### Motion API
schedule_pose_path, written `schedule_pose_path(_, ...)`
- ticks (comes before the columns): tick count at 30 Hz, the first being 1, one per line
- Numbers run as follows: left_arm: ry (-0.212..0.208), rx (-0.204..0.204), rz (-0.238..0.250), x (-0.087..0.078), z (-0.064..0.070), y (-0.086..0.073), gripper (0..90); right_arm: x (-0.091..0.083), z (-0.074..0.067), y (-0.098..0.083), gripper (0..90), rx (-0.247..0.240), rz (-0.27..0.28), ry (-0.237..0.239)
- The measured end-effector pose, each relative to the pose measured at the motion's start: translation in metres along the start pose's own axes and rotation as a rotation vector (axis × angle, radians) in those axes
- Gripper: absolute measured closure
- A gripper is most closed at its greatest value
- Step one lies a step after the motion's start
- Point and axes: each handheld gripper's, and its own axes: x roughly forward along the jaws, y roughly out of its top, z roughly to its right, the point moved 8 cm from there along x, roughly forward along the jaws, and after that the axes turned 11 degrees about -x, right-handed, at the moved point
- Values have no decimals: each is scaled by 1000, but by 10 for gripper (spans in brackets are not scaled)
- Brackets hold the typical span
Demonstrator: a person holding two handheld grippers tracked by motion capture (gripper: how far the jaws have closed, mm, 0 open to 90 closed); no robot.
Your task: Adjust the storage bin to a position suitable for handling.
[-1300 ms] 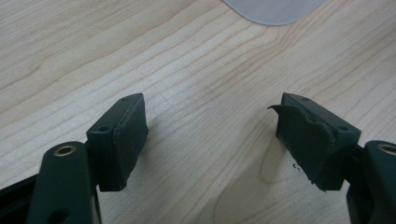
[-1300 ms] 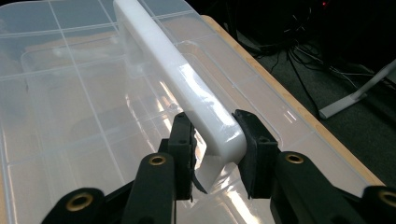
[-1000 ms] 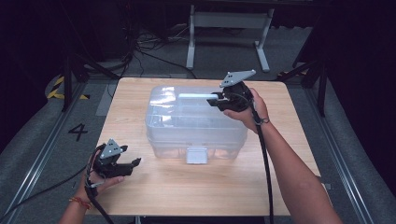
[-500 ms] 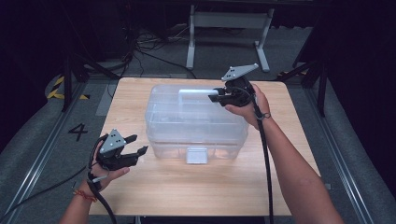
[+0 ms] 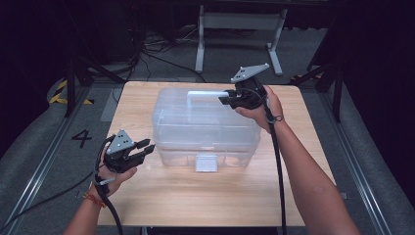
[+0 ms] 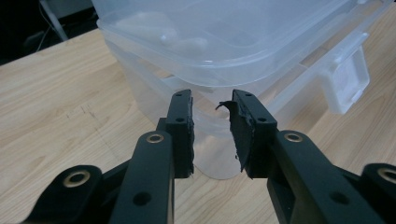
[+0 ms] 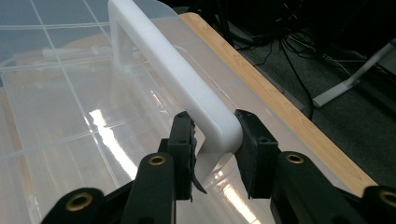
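Wooden table (image 5: pixel 205 196): left gripper (image 5: pixel 145 148), jaws just narrowing on nothing, is nearing clear box (image 5: pixel 205 129); right gripper (image 5: pixel 229 98) is clamping its white handle (image 7: pixel 173 60), readying a lift.

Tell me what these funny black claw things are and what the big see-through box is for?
The claws are grippers, tools a person holds, one in each hand, and squeezes to pinch things. One picture comes from a camera high above the wooden table. The other two come from little cameras riding on each gripper, looking along its two black jaws.

On the table stands a clear plastic box with a lid, a white handle on top and a latch at the front.

The right gripper pinches one end of the handle. The left gripper is at the box's left corner; its jaws have just been closing, and the box's corner edge sits between them, though I can't tell if they press on it yet.
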Motion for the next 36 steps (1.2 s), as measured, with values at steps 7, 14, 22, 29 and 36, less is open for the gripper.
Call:
schedule_pose_path(7, 1, -16, -3, 12, 2, 3, 785, 0, 0, 0, 695, -1, -2, -1)
schedule_pose_path(14, 7, -12, -6, 15, 0, 7, 828, -3, 1, 0, 690, 3, 0, -20)
schedule_pose_path(22, 19, -1, -15, 14, 1, 8, 828, -21, 6, -4, 612, 12, 21, -72)
schedule_pose_path(29, 24, 5, -23, 13, 1, 9, 835, -55, 10, -15, 500, 4, 61, -121)
schedule_pose_path(36, 35, 14, -27, 12, -1, 13, 834, -91, 11, -47, 398, 0, 93, -166)
